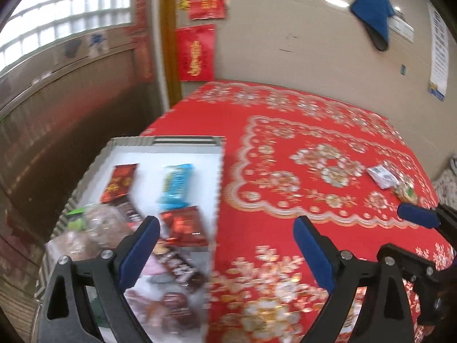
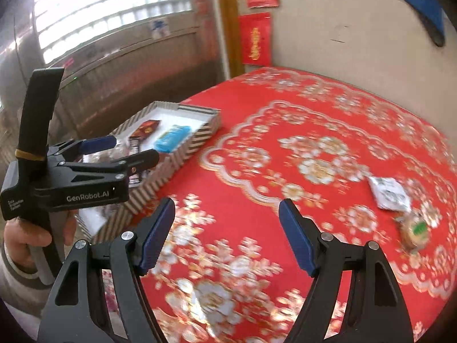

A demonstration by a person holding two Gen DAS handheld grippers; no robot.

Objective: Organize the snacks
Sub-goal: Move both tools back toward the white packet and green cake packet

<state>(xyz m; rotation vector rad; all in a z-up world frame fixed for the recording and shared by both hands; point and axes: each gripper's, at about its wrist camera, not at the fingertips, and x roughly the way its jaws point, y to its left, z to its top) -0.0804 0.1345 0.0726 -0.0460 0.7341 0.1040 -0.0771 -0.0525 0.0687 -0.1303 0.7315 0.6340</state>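
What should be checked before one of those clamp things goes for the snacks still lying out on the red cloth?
1. Right gripper open, nothing between its blue pads: ok.
2. Left gripper open and empty: ok.
3. Loose snacks in view: the white printed packet and the round clear-wrapped pastry lie on the red floral tablecloth, outside the box: ok.
4. Whether packet and pastry touch or overlap: cannot tell, the picture is blurred.
5. Room left in the striped cardboard box: bare white floor at its far end: ok.
6. Cloth between right gripper and packet free of obstacles: ok.
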